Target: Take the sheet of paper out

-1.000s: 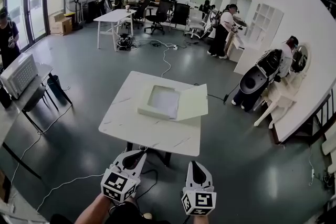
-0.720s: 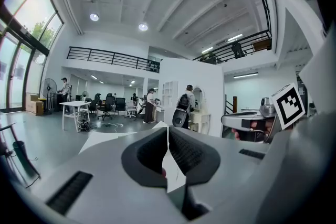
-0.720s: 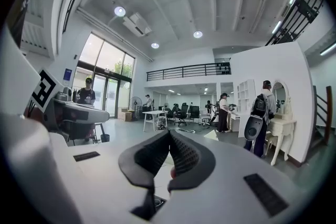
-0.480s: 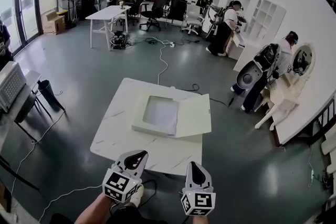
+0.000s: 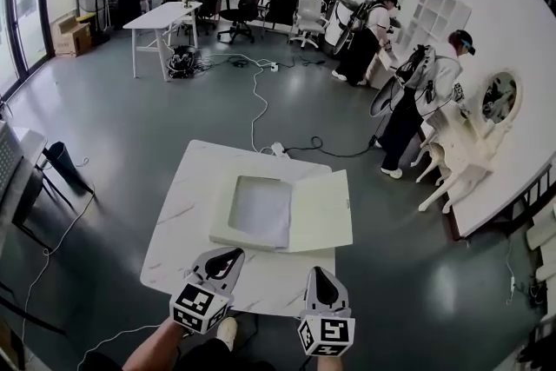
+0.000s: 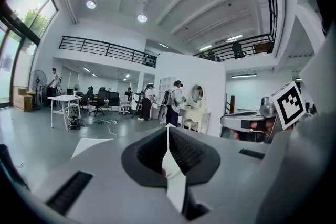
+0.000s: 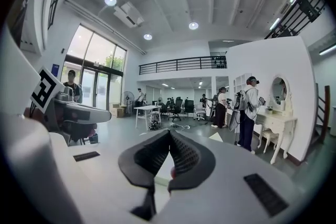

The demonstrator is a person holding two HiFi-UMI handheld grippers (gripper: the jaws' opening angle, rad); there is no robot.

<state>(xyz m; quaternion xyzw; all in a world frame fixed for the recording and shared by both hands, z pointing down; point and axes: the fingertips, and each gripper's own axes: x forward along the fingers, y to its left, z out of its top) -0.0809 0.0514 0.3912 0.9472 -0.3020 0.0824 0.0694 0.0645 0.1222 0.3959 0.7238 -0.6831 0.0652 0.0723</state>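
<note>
The left hand-held gripper and right hand-held gripper are held side by side, clenched empty, at the white marbled desk.

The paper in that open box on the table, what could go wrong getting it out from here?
1. The paper lies flat inside the box, so a jaw may fail to get under its edge and crease it.
2. The left gripper and right gripper are both shut; they must open first.
3. The box looks loose on the table and may slide when pushed.
</note>
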